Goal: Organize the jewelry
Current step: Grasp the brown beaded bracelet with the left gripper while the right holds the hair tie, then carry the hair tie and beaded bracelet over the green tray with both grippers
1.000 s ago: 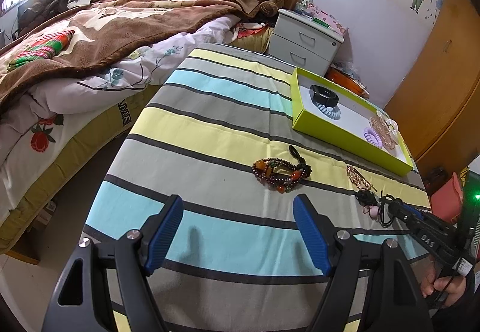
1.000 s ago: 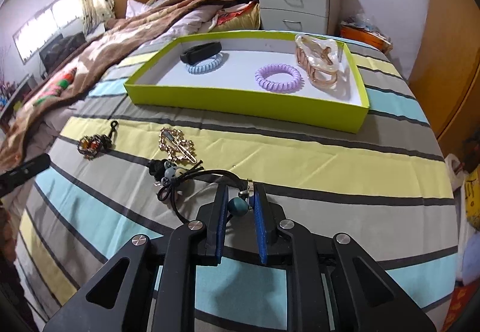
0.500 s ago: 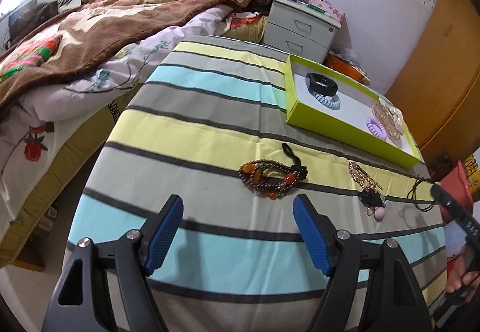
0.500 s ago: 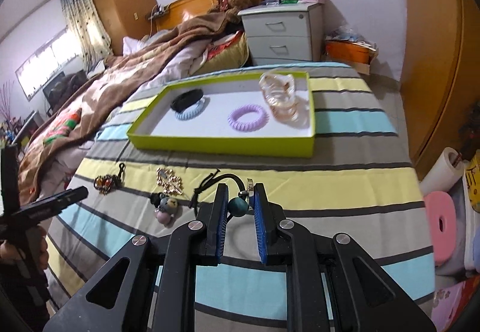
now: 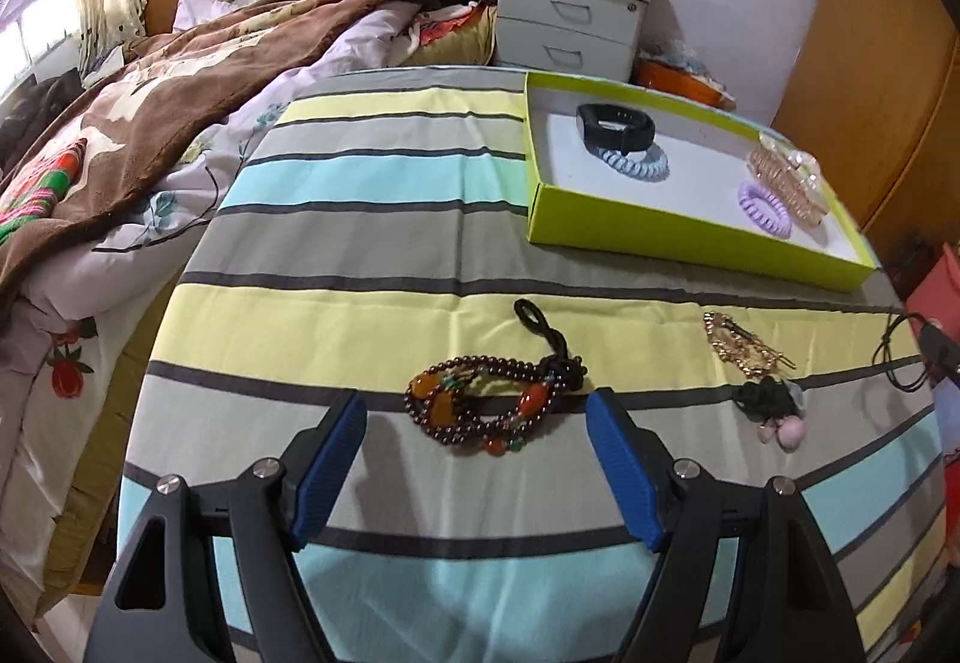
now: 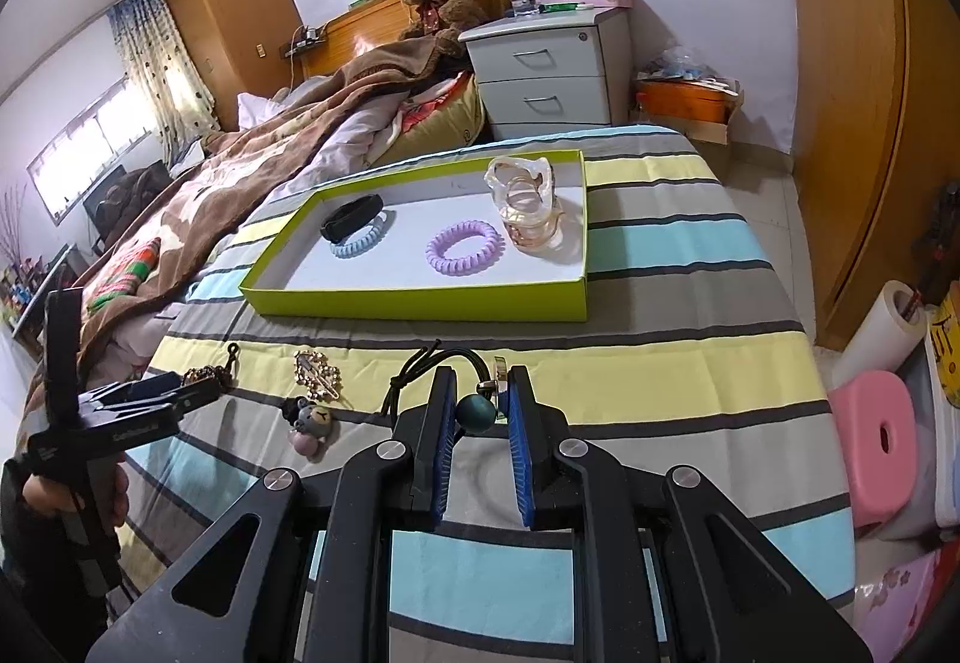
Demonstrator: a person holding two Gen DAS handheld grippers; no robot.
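Note:
A lime-green tray (image 5: pixel 672 234) (image 6: pixel 420 298) on the striped table holds a black band (image 5: pixel 615 126), a blue coil tie (image 5: pixel 636 162), a purple coil tie (image 6: pixel 463 247) and a clear hair claw (image 6: pixel 528 204). My right gripper (image 6: pixel 477 411) is shut on a black cord necklace with a teal bead (image 6: pixel 476 410), lifted above the table. My left gripper (image 5: pixel 477 444) is open, its fingers on either side of a brown bead bracelet (image 5: pixel 486 408) just ahead. A gold hair clip (image 5: pixel 741 345) and a bear hair tie (image 5: pixel 774 408) lie to its right.
A bed with a brown blanket (image 5: pixel 150 81) borders the table's left side. A grey nightstand (image 6: pixel 549 75) stands behind the table. A pink stool (image 6: pixel 882 435) and a paper roll (image 6: pixel 882 327) sit on the floor at the right.
My right gripper lifted the cord necklace off the table and drew back. My left gripper moved forward to the bead bracelet, still open.

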